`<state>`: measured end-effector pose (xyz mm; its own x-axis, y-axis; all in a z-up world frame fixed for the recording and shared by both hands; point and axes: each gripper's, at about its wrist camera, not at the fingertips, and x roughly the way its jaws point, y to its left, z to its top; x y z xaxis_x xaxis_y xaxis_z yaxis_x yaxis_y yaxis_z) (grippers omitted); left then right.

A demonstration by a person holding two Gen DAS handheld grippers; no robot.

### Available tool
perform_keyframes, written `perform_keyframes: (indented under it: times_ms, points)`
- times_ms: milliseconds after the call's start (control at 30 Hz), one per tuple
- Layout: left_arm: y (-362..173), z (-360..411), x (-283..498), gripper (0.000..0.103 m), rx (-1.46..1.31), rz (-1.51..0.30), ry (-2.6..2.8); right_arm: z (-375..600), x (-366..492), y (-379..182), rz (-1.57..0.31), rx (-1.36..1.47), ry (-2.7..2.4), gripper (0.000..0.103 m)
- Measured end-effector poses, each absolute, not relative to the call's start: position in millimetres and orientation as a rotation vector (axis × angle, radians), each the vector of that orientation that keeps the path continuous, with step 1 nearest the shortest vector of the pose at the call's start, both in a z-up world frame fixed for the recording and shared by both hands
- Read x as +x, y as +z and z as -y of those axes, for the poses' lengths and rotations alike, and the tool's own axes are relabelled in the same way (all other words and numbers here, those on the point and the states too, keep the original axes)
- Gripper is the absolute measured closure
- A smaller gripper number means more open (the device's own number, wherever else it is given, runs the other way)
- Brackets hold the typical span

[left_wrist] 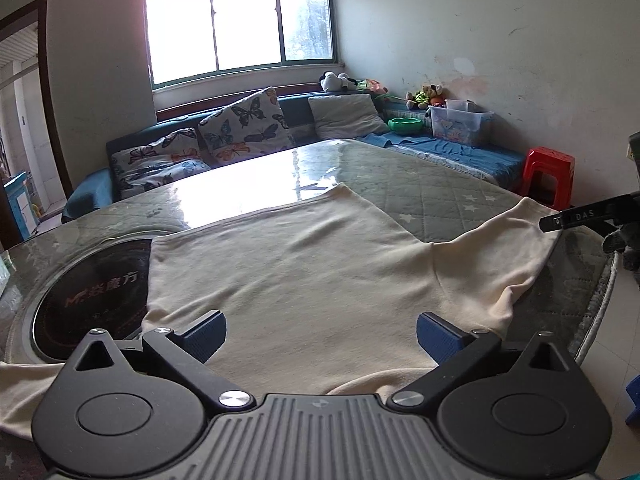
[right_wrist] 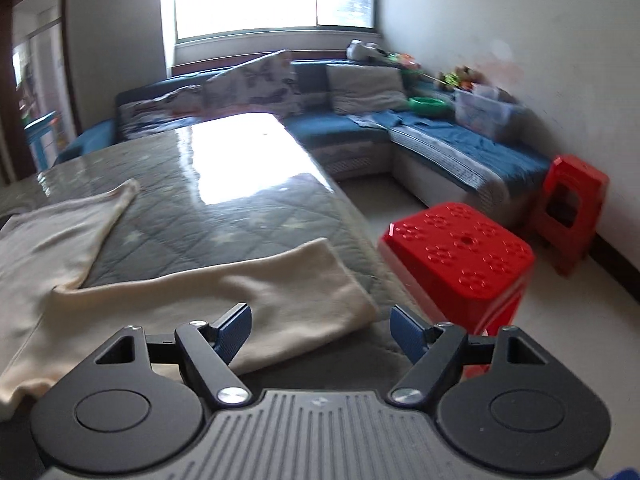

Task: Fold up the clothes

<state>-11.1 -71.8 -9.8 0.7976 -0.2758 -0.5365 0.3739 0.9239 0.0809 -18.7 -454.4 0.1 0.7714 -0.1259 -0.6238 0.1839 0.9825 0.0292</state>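
A cream shirt [left_wrist: 304, 268] lies spread flat on the table, its right sleeve [left_wrist: 500, 256] stretched toward the table's right edge. My left gripper [left_wrist: 320, 332] is open, hovering just above the shirt's near edge, holding nothing. In the right wrist view the same sleeve [right_wrist: 256, 300] lies in front of my right gripper [right_wrist: 320, 328], which is open and empty above the sleeve's end and the table edge. The shirt body [right_wrist: 52, 236] lies to its left. The right gripper's tip also shows in the left wrist view [left_wrist: 576, 216] by the sleeve cuff.
The table has a glass top over a grey-green quilted cover [left_wrist: 420, 184] and a black round hotplate [left_wrist: 92, 300] at the left, partly under the shirt. Two red plastic stools [right_wrist: 460, 256] [right_wrist: 572, 208] stand right of the table. A blue sofa [right_wrist: 440, 136] with cushions runs behind.
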Motion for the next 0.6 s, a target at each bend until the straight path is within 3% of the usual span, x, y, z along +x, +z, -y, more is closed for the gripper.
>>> perform_keyframes:
  times_ms: [200,400,467,600]
  points:
    - [-12,80,-9,0.000,0.196,-0.558,-0.355,464,-17,-7,-0.669,0.115,-0.182,0.034]
    - [-15,92,-2,0.000,0.208,-0.573,-0.364,461,-17,-6,-0.659,0.112,-0.192,0.064]
    - [-17,97,0,0.000,0.215,-0.579,-0.369,463,-18,-5,-0.656,0.122,-0.179,0.087]
    - [-20,109,5,0.000,0.223,-0.589,-0.393,465,-19,3,-0.635,0.131,-0.169,0.094]
